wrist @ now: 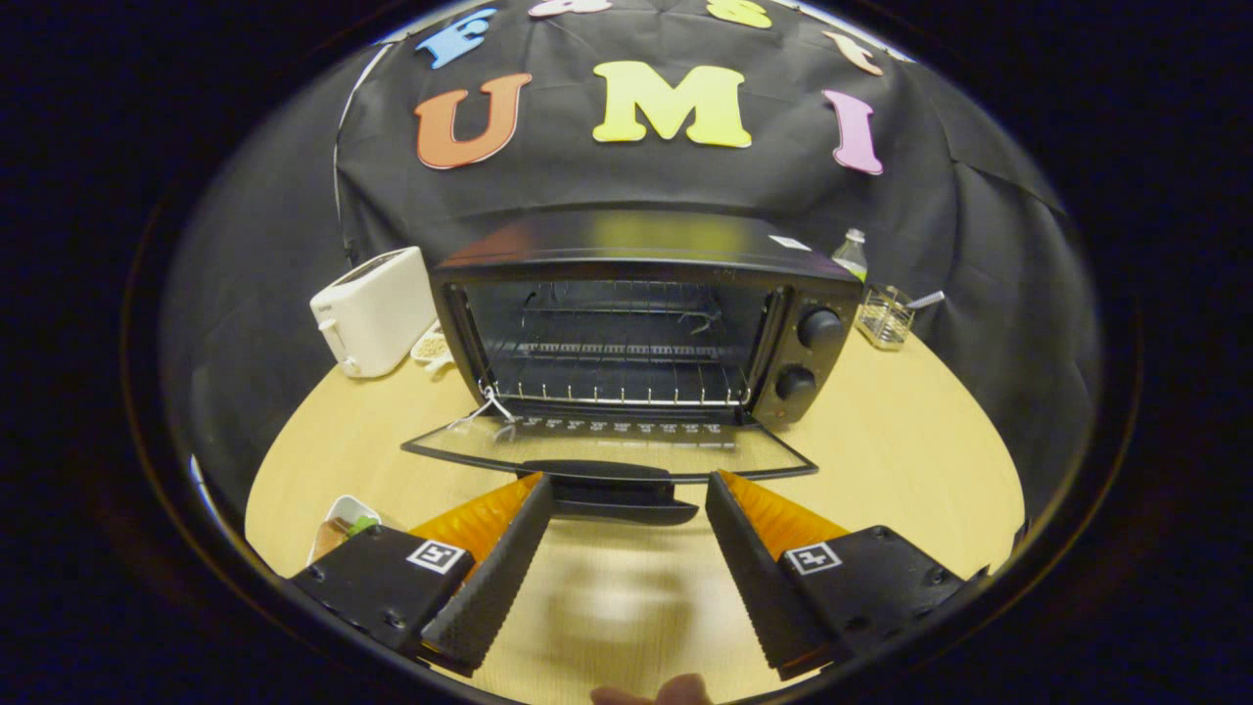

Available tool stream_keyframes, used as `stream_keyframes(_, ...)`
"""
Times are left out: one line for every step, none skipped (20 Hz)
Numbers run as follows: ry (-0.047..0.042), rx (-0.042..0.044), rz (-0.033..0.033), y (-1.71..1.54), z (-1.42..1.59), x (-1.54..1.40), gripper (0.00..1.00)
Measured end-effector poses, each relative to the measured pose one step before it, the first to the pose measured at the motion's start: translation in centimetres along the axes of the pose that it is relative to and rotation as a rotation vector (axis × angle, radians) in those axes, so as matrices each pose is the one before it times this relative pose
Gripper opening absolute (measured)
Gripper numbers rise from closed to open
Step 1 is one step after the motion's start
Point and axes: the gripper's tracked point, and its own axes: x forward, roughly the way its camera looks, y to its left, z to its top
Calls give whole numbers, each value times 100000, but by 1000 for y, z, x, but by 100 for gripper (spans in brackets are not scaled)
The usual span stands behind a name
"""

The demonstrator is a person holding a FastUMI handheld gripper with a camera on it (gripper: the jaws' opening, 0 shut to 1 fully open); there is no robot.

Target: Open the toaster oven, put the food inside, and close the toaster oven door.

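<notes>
On the round wooden table [881, 460] the toaster oven [646, 313] sits toward the back edge, its door [607, 446] folded flat. My gripper [629, 499] is released, fingers straddling the handle. The food dish [343, 524] waits near the table's left edge, so I judge it comes next.

A staged kitchen booth is suggested: a toaster oven [641, 323] (door dropped open) and toaster [374, 310] are set on a wooden worktop [910, 460], backed by black cloth.
</notes>
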Motion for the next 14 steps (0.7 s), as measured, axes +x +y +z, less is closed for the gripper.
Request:
stream_keyframes(-913, -454, 368, -282, 28, -872, 100)
stream_keyframes(-1075, -1436, 15, -322, 163, -822, 100)
stream_keyframes(-202, -1069, -197, -373, -195, -513, 100)
stream_keyframes(543, -430, -56, -424, -227, -327, 100)
stream_keyframes(1113, 314, -75, -342, -334, -215, 100)
stream_keyframes(1490, 435, 1098, -60, -307, -300, 100)
stream_keyframes(2355, -34, 1921, 211, -459, -592, 100)
stream_keyframes(2135, -1183, 3925, 611, -310, -983, 100)
stream_keyframes(1664, -1201, 4424, 682, -143, -1052, 100)
stream_keyframes(713, -1136, 4179, 741, 85, -1187, 100)
stream_keyframes(-876, -1398, 1976, 38, 460, -842, 100)
stream_keyframes(-2239, -759, 1013, -85, 1018, -535, 100)
stream_keyframes(-3714, -53, -462, -421, 1435, 131, 100)
stream_keyframes(-3173, 47, -2874, -957, 1640, 1133, 100)
